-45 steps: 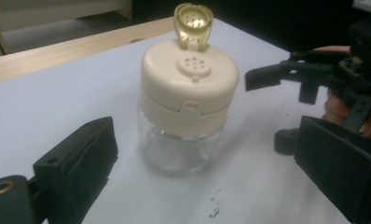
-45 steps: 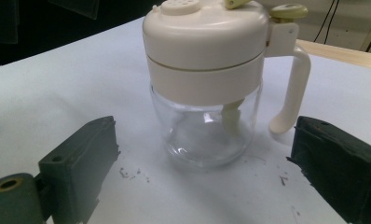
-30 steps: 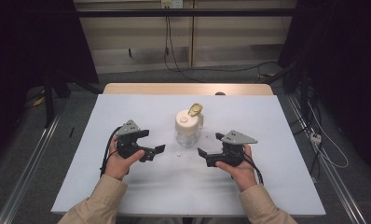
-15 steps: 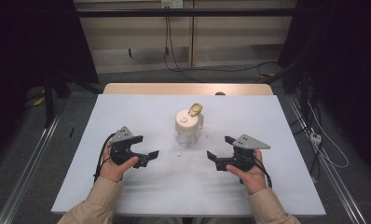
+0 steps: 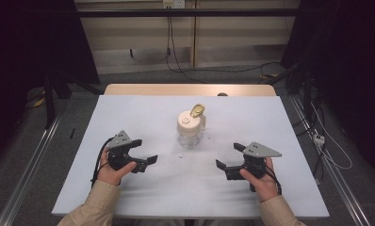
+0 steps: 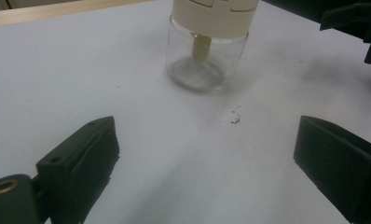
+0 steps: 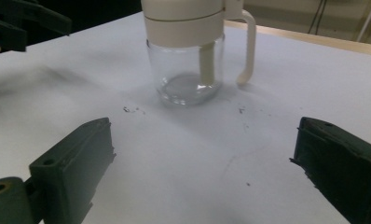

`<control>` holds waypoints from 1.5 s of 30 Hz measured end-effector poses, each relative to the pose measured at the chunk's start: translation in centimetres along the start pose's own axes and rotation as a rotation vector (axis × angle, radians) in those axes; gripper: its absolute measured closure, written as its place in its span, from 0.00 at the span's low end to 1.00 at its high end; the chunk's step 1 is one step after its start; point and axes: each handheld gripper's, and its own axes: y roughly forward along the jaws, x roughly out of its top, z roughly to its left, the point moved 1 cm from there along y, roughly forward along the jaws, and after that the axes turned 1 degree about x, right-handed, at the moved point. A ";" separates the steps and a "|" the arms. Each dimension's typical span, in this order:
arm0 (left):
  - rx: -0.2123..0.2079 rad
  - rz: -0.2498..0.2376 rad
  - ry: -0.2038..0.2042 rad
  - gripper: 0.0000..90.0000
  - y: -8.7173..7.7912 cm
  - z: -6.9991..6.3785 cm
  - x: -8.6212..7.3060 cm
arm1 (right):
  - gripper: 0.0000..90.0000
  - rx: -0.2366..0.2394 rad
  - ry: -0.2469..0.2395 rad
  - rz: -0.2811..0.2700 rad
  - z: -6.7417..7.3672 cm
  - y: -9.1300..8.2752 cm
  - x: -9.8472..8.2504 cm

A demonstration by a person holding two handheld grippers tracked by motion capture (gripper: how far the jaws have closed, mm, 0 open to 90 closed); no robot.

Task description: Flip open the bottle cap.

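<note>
Both the left gripper (image 5: 146, 152) and right gripper (image 5: 227, 157) have drawn back from the jar (image 5: 191, 128), jaws spread and empty.

White table (image 5: 289, 122); glass jar (image 5: 190, 136) upright

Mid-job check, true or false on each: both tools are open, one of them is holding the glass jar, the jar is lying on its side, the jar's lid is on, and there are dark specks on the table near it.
1. Both tools are open. True: the left tool and right tool each have jaws spread wide with nothing between them.
2. One tool holds the clear glass jar with the cream plastic lid. False: both are apart from it, one on each side.
3. The jar lies on its side. False: it stands upright on the white table.
4. The lid is on. True.
5. Dark specks lie near the jar. True.
</note>
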 end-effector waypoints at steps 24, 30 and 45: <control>0.004 -0.008 -0.006 0.06 -1.9 0.6 -1.8 | 0.05 -0.057 -0.012 0.006 -0.9 -3.2 -1.6; 0.016 -0.016 -0.010 0.06 -2.4 0.8 -2.1 | 0.04 -0.066 -0.010 0.009 -1.0 -3.7 -1.9; 0.042 -0.020 -0.007 0.06 -3.9 1.4 -3.1 | 0.05 -0.082 -0.006 0.010 -1.4 -4.3 -2.4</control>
